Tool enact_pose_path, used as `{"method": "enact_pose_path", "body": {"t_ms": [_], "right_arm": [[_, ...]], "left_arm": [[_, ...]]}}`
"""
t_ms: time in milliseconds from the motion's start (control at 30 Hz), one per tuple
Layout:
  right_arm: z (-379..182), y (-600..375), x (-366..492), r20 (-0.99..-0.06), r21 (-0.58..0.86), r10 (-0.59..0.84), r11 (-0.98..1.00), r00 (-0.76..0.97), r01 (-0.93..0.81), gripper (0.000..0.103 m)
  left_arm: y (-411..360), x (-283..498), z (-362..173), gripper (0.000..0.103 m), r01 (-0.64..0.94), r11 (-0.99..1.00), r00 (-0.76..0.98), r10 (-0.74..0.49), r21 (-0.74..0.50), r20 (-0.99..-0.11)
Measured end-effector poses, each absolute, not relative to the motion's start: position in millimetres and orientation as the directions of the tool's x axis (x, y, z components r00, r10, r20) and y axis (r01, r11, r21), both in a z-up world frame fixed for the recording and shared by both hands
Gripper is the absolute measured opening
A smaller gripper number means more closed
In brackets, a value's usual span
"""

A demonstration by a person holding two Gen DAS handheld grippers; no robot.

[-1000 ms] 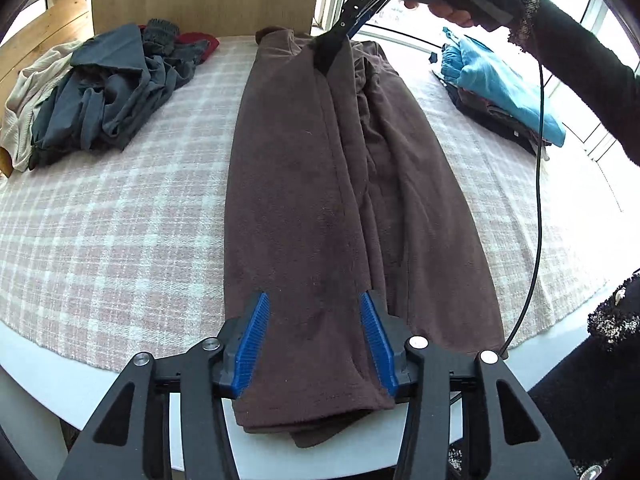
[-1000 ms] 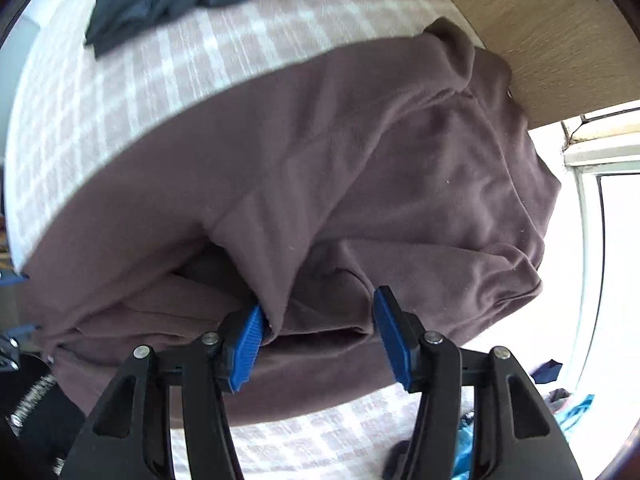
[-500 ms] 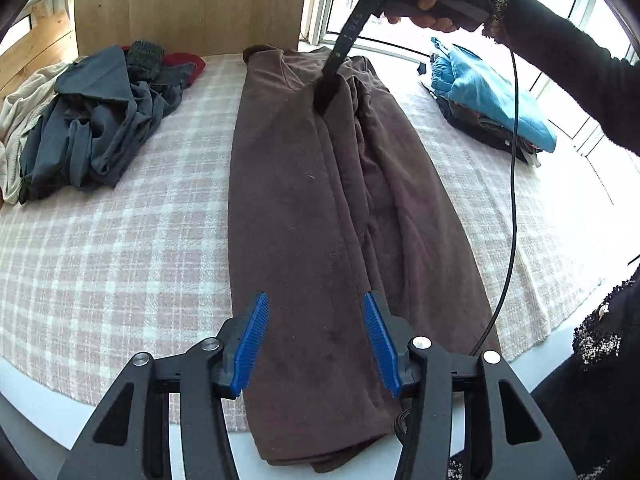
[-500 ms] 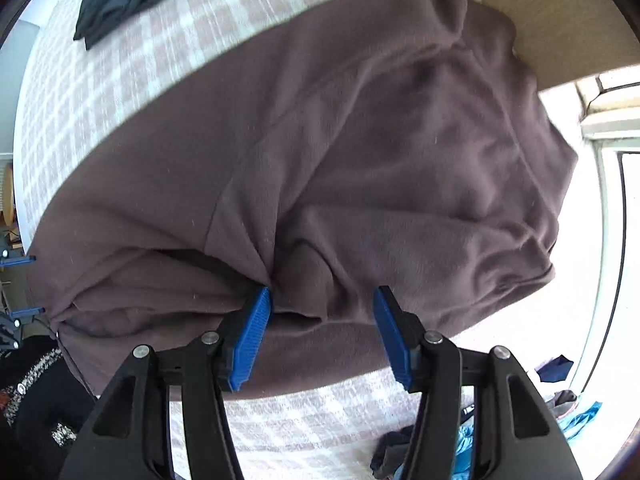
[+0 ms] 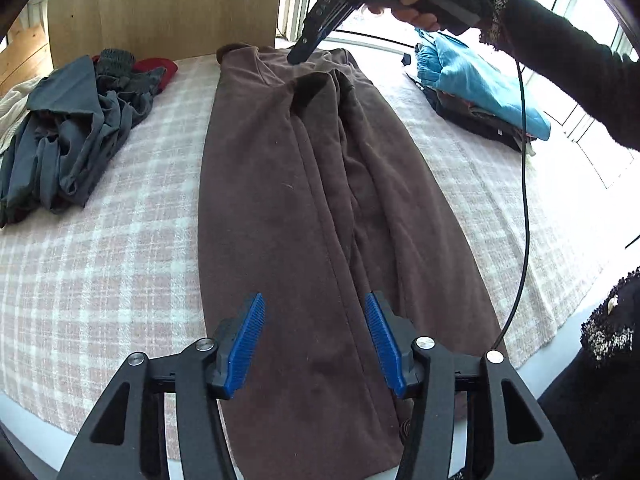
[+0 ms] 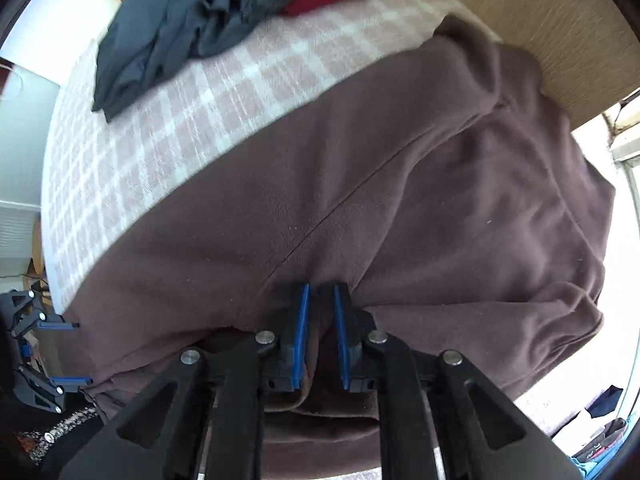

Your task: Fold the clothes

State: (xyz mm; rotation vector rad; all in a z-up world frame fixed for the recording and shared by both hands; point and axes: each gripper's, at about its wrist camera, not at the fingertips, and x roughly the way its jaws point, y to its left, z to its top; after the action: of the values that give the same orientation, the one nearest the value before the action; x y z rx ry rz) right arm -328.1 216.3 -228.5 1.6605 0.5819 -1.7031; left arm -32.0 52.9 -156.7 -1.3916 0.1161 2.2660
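While the brown garment (image 5: 304,208) lies stretched lengthwise down the middle of the checked bench (image 5: 120,216), the right gripper (image 6: 320,336) has just been closing its fingers, and they now pinch a raised fold of cloth at the garment's far end. The left gripper (image 5: 316,340) hovers over the garment's near end, fingers half open with cloth below them but nothing gripped. To do this fold well, I judge the left should take a matching hold before any lift, so both ends travel together and the layers stay aligned. Beside the garment on one side sits a grey clothes heap (image 5: 68,140); on the other a blue-topped stack (image 5: 480,92). Bare bench lies between, though the garment's near end already overhangs the bench edge.
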Motion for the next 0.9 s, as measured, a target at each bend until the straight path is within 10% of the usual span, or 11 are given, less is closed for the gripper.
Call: {"method": "enact_pose_path", "body": {"t_ms": [233, 733, 900], "right_arm": [[-175, 244, -391, -0.922, 0.097, -0.296, -0.801, -0.249, 0.59, 0.011], [-188, 214, -462, -0.916, 0.069, -0.245, -0.876, -0.318, 0.477, 0.001], [-136, 281, -353, -0.875, 0.229, -0.371, -0.884, -0.312, 0.409, 0.039]], "left_arm": [[61, -30, -187, 0.055, -0.468, -0.872, -0.31, 0.317, -0.146, -0.897], [62, -19, -190, 0.068, -0.49, -0.859, -0.33, 0.338, -0.147, -0.881], [39, -14, -178, 0.058, -0.432, -0.876, -0.314, 0.367, -0.212, -0.875]]}}
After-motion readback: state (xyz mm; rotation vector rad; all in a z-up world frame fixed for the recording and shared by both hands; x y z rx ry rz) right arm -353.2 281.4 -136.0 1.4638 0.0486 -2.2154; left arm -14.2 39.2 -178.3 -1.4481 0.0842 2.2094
